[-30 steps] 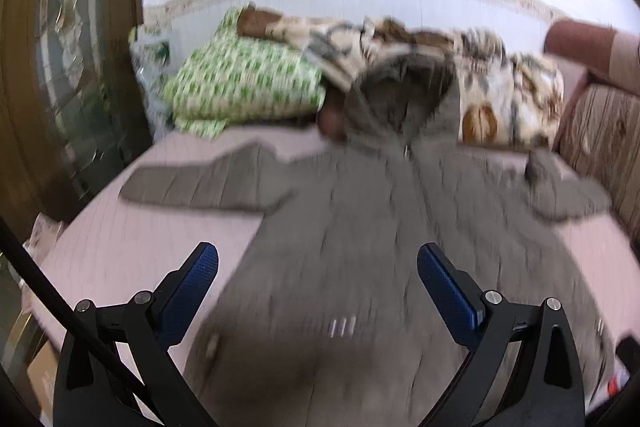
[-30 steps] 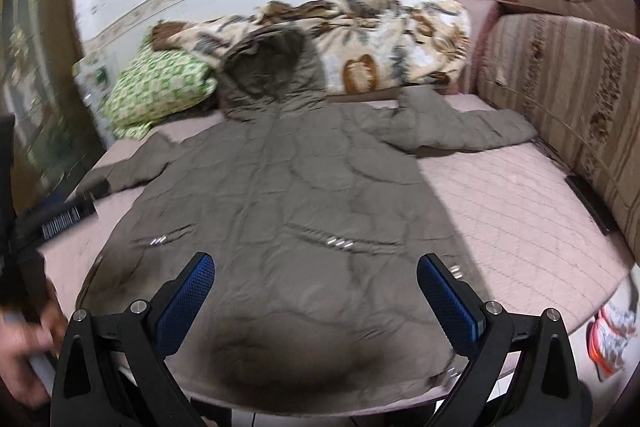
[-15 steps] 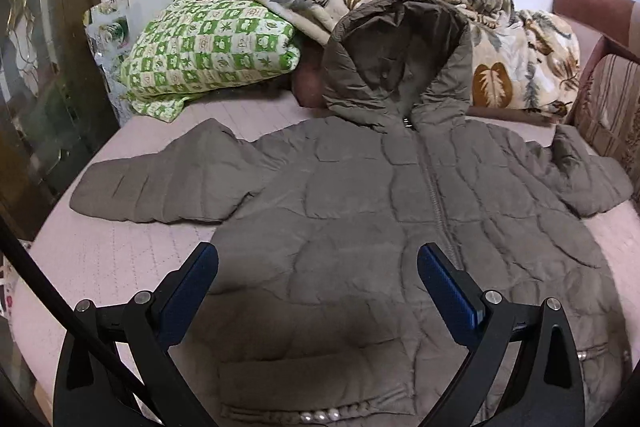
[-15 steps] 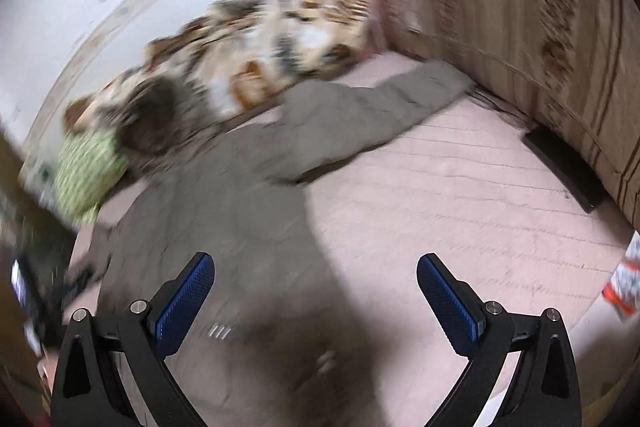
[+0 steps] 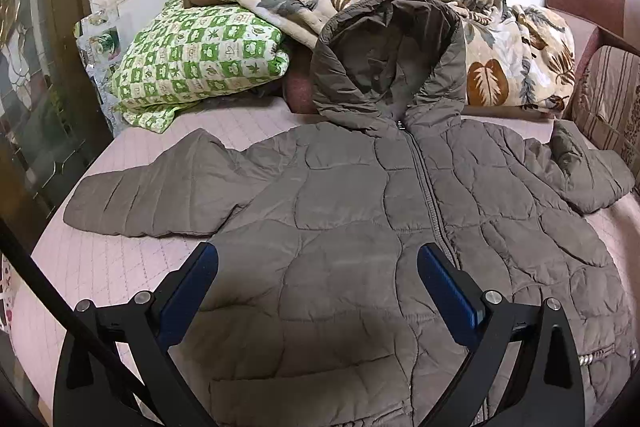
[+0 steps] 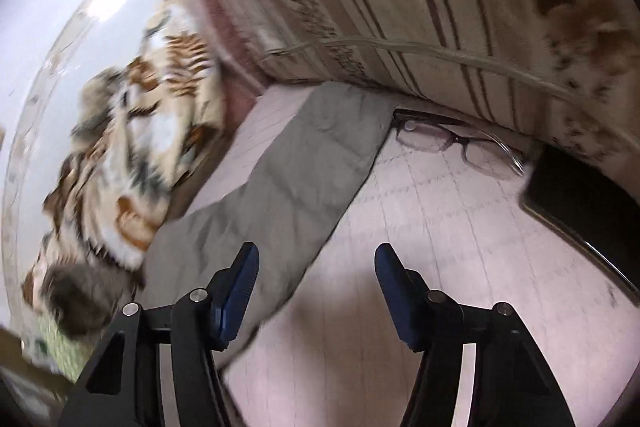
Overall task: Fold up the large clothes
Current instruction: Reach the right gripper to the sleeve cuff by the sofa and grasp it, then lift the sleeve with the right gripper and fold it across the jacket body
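A large grey-brown quilted hooded jacket (image 5: 360, 227) lies flat, front up, on a pink quilted bed (image 5: 100, 267), both sleeves spread out. My left gripper (image 5: 316, 275) is open and empty, low over the jacket's left front panel. My right gripper (image 6: 316, 271) is open and empty, over the edge of the jacket's right sleeve (image 6: 296, 171); its left finger is over the sleeve, its right finger over bare bed (image 6: 440, 227). The right wrist view is tilted and blurred.
A green checked pillow (image 5: 200, 55) and a leaf-print blanket (image 5: 500, 39) lie at the head of the bed. A striped sofa back (image 6: 420, 7) runs along the right side. Glasses (image 6: 452, 139) and a dark flat object (image 6: 580, 195) lie beside the sleeve cuff.
The left gripper has moved lower and closer over the jacket. The right gripper has swung right and down to the right sleeve, and its fingers have come somewhat closer together.
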`<state>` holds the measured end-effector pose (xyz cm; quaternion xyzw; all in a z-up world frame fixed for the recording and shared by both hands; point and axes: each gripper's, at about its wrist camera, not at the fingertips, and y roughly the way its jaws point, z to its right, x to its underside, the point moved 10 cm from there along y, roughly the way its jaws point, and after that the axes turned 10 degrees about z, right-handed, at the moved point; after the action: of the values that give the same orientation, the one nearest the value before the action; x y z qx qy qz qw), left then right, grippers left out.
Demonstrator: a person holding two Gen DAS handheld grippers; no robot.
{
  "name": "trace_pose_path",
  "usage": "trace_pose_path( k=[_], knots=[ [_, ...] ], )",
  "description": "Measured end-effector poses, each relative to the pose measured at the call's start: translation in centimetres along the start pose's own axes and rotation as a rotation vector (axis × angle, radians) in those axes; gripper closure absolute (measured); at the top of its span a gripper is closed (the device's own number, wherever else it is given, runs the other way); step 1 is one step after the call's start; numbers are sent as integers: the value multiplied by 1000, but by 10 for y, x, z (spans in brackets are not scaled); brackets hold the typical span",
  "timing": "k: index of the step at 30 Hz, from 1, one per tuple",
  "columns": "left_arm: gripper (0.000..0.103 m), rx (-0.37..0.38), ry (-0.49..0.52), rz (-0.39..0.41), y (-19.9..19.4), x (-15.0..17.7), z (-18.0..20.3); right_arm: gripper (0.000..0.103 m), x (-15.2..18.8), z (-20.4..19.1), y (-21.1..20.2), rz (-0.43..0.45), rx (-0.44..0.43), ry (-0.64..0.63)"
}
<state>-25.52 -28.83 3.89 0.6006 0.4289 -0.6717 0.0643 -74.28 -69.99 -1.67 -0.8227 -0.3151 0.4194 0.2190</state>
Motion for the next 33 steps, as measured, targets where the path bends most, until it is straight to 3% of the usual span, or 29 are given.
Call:
trace_pose_path(
  k=[12,19,20,22,23,33],
  knots=[
    [3,-21,-38,-27,15,4,-14,39,-41,31,88,65,92,83],
    [3,-33,-29,-43,22,10,-12,46,-51,31,121,54,72,48],
    [3,-33,-24,-48,24,11,-10,56,-54,31,122,65,65,42],
    [3,-32,-21,-50,25,13,-9,80,-55,29,122,68,50,32],
    [3,-33,-17,-48,25,12,-8,86,-56,27,118,78,29,30],
    [3,-43,-25,-27,17,7,-12,88,-106,-22,5,305,-74,-48]
  ],
)
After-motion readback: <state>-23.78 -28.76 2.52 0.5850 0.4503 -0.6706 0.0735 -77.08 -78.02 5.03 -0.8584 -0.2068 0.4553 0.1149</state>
